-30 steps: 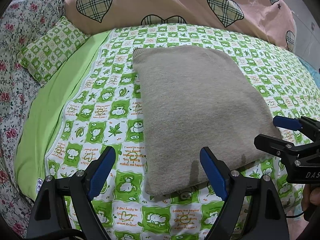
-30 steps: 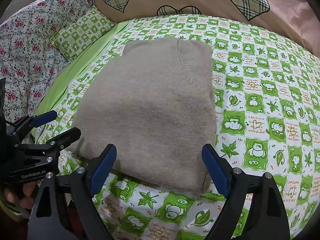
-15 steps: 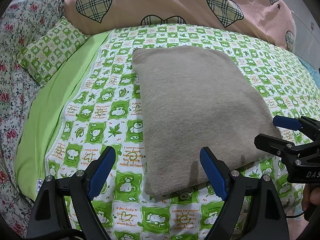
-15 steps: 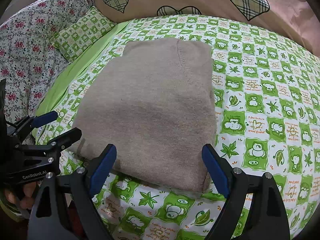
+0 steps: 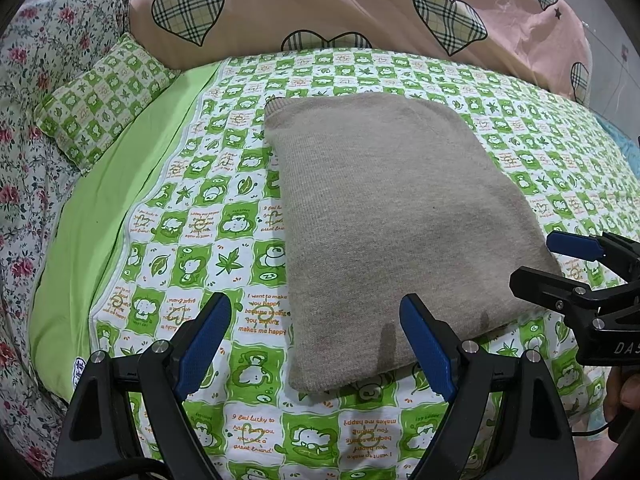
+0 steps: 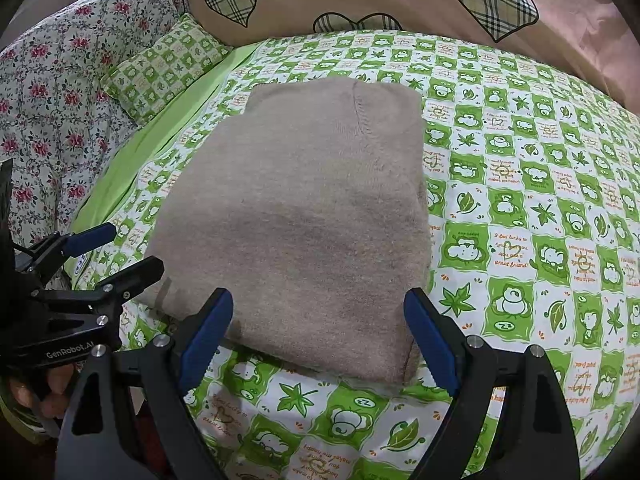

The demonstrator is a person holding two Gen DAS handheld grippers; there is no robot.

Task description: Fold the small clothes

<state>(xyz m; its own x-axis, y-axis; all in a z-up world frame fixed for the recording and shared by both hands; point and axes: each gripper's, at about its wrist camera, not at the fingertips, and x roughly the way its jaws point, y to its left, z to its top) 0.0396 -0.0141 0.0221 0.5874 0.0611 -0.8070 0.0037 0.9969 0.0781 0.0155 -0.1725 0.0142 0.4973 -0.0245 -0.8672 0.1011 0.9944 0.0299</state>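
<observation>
Far left: floral quilt [image 5: 28, 168] bunched along the bed's edge, roses on pale ground. Beside it, a small green-checked pillow [image 5: 100, 96] lying against a plain lime-green sheet strip [image 5: 116, 208]. Next, spread flat across the middle, a green-and-white cartoon-print bedsheet [image 5: 208, 240] with animals, leaves and small printed phrases.

Centre: a folded beige knit sweater [image 5: 392, 216] resting flat on that bedsheet, roughly rectangular, ribbed hem at the far left corner, near edge just beyond both pairs of jaws. Seen from the right wrist camera, same sweater [image 6: 304, 216] with a stitched seam running down near its far edge and a thick folded corner at the near right.

Behind everything, a pink duvet [image 5: 360, 4] with plaid hearts heaped along the head of the bed.

Left gripper [image 5: 318, 344]: jaws spread wide, blue pads apart, nothing between them, hovering over the sheet by the sweater's near left corner without touching the knit. Also visible at the left border of the right wrist view [image 6: 112, 252], held by a hand [image 6: 44, 392].

Right gripper [image 6: 320, 338]: jaws likewise spread wide, holding nothing, poised above the sweater's near edge, clear of the cloth. Visible too at the right border of the left wrist view [image 5: 560, 260].
</observation>
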